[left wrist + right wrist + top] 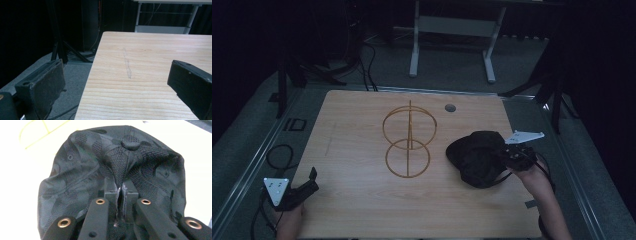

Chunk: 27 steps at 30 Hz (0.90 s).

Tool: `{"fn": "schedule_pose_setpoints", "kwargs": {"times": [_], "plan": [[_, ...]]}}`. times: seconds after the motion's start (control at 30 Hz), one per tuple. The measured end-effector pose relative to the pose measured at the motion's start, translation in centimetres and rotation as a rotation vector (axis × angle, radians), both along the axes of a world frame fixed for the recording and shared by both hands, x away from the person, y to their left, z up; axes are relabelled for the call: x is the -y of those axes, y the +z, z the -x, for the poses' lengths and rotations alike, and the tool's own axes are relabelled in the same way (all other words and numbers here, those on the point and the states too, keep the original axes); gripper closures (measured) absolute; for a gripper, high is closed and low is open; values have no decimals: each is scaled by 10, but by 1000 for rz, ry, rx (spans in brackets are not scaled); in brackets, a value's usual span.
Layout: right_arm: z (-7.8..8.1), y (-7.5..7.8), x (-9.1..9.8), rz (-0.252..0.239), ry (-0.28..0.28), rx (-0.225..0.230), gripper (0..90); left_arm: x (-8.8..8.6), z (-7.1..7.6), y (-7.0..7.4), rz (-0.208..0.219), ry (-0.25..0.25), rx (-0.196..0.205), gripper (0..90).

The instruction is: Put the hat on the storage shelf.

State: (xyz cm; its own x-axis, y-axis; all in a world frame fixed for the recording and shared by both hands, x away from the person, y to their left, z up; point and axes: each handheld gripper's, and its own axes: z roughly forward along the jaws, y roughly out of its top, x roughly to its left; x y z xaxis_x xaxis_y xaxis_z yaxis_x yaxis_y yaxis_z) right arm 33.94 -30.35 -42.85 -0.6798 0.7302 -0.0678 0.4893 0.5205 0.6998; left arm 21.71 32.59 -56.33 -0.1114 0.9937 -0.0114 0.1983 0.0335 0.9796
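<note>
A dark camouflage-patterned cap (pixel 477 157) lies on the right half of the wooden table (pixel 357 205). My right gripper (pixel 507 154) is shut on the cap (pixel 112 165), pinching a fold of fabric just below the crown button between its jaws (pixel 120 188). A gold wire stand (pixel 408 140), made of two rings joined by an upright rod, sits at the table's middle, left of the cap. My left gripper (pixel 312 179) rests near the table's front left corner. Its jaws stand wide apart in the left gripper view, with nothing between the left gripper (pixel 117 80) fingers.
A round hole (pixel 450 107) is set in the table near its far edge. Cables (pixel 279 155) lie on the floor at the left. A white desk frame (pixel 452 40) stands beyond the table. Dark stands flank both sides.
</note>
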Motion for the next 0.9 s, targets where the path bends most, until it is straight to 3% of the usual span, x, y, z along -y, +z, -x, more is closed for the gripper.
{"fn": "schedule_pose_setpoints", "kwargs": {"times": [0.4, 0.53, 0.57, 0.6, 0.63, 0.73, 0.77, 0.8, 0.83, 0.87, 0.9], "plan": [[5, 35, 7, -69, -16, 58, 854, 0, 0, 0, 3, 5, 0, 18], [6, 59, 6, -92, -15, 103, 855, 0, 0, 0, 4, 4, -1, 18], [6, 59, 6, -92, -15, 103, 855, 0, 0, 0, 4, 4, -1, 18], [6, 70, 5, -104, -10, 123, 855, 0, 0, 0, 5, 4, 1, 18], [6, 70, 5, -104, -10, 123, 855, 0, 0, 0, 5, 4, 1, 18], [5, 93, 0, -110, -4, 162, 855, 0, 0, 0, 4, 2, -1, 18], [5, 93, 0, -110, -4, 162, 855, 0, 0, 0, 4, 2, -1, 18], [4, 104, -2, -110, -4, 185, 855, 0, 0, 0, 4, 2, -1, 18], [4, 104, -2, -110, -4, 185, 855, 0, 0, 0, 5, 3, -1, 18], [4, 115, -3, -119, -2, 203, 855, 0, 0, 0, 5, 2, 0, 18], [4, 115, -3, -119, -2, 203, 855, 0, 0, 0, 5, 2, 0, 18]]}}
